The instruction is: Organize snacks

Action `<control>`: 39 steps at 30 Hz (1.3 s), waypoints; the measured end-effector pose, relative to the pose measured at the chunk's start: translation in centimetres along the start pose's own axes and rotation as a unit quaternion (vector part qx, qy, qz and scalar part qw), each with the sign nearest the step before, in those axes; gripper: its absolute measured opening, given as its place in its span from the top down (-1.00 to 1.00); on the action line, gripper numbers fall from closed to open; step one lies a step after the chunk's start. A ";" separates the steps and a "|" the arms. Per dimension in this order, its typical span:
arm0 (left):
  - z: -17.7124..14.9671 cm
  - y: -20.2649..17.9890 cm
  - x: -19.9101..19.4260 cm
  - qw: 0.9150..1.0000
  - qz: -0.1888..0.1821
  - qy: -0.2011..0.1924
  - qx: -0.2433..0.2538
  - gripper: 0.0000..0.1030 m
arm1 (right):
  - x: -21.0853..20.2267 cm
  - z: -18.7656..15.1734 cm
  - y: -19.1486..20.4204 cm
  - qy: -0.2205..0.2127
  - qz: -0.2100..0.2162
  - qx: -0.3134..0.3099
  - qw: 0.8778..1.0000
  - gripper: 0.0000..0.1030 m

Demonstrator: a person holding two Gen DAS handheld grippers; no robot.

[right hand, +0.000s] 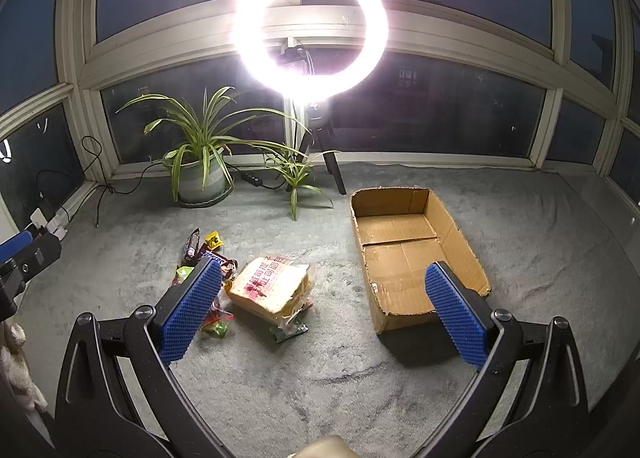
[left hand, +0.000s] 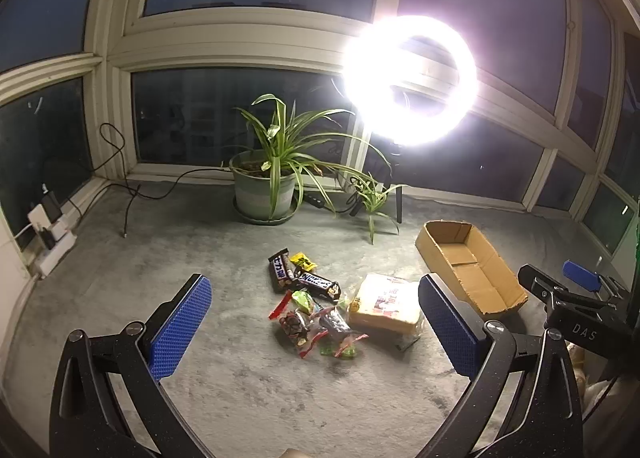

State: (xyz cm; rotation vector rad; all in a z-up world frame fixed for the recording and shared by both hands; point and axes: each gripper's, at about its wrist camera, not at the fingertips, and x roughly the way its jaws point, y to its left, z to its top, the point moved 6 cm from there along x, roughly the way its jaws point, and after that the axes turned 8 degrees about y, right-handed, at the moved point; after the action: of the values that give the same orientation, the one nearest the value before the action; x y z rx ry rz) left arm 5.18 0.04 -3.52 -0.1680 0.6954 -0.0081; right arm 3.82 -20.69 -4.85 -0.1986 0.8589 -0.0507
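We hold 2 grippers above the grey carpet [left hand: 120, 278]. Left gripper [left hand: 316, 322]: fingers spread wide, nothing held. Right gripper [right hand: 324, 310]: likewise spread, nothing held. Snacks: 2 Snickers bars [left hand: 316, 282], small packets [left hand: 316, 326] and bread [right hand: 272, 286], heaped together on the carpet. Box [right hand: 460, 234]: open, lying well apart from the heap.

Bare carpet [right hand: 332, 254] separates bread bag [right hand: 272, 286] from open-topped cardboard box [right hand: 416, 258] (potted plant [right hand: 200, 174] stands well behind).
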 end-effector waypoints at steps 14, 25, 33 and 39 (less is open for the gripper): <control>-0.1 -0.7 0.0 1.000 -0.004 0.001 0.003 -0.99 | 0.0 -0.1 0.0 0.000 0.000 0.000 1.000 -1.00; -0.1 -0.8 0.1 1.000 -0.003 0.002 0.003 -0.99 | 0.1 -0.2 0.1 0.003 0.001 0.000 1.000 -1.00; -0.2 -0.9 0.1 1.000 -0.004 0.003 0.003 -0.99 | 0.3 -0.3 0.0 0.005 0.001 -0.001 1.000 -1.00; -0.7 -0.6 0.8 1.000 -0.006 0.014 -0.001 -0.99 | 1.6 -1.5 -0.4 0.017 0.015 0.001 1.000 -1.00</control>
State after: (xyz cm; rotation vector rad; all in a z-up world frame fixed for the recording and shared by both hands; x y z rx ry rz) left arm 5.38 -0.72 -4.50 -0.1735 0.7220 -0.0209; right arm 3.78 -21.55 -6.90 -0.1830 0.8960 -0.0281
